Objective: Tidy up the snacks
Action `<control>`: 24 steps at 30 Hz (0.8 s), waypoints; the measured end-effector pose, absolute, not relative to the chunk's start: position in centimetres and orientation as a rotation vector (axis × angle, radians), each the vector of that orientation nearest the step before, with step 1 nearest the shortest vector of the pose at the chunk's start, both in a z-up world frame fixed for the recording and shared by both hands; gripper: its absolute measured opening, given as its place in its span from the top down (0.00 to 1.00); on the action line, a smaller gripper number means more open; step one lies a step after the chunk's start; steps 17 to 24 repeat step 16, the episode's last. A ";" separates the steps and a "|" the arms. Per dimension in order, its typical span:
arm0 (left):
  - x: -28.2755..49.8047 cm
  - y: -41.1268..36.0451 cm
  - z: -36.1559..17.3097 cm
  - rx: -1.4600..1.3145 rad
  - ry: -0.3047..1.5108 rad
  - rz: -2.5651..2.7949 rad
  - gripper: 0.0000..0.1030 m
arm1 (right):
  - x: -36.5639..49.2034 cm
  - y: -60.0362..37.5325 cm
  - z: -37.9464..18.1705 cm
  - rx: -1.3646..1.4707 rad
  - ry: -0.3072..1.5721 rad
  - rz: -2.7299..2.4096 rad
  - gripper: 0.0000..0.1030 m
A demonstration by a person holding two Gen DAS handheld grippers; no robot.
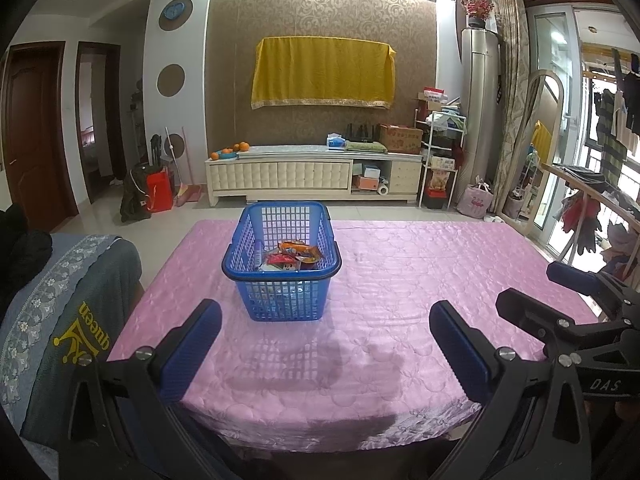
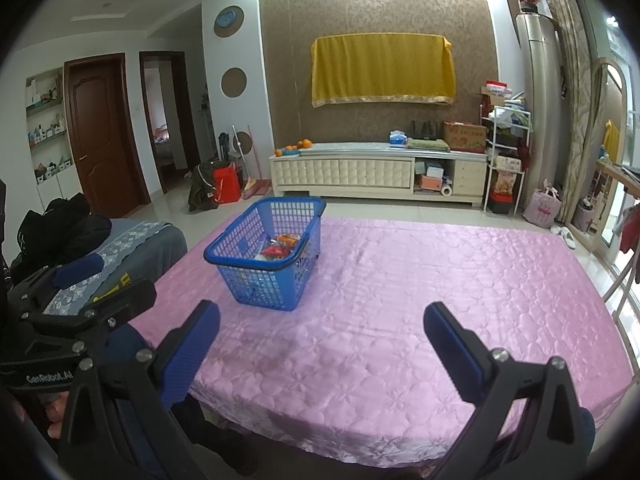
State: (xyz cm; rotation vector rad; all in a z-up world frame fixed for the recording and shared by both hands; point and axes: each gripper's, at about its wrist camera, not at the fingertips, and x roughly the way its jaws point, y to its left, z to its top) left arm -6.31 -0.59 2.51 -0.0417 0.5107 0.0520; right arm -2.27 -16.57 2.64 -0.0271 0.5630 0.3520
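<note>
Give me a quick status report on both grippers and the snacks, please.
Left gripper and right gripper open, empty. Snacks in blue basket. Nothing between.

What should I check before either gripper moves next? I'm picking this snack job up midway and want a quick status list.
1. Left gripper open and holding nothing: ok.
2. Right gripper open and holding nothing: ok.
3. Blue basket upright on the pink tablecloth: ok.
4. Snack packets lying inside the basket: ok.
5. No loose snacks on the visible cloth: ok.
6. How many packets the basket holds: cannot tell.
</note>
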 end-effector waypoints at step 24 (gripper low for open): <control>-6.4 -0.6 2.4 -0.035 0.516 0.050 0.00 | -2.2 -16.7 2.7 -0.023 0.566 0.347 0.00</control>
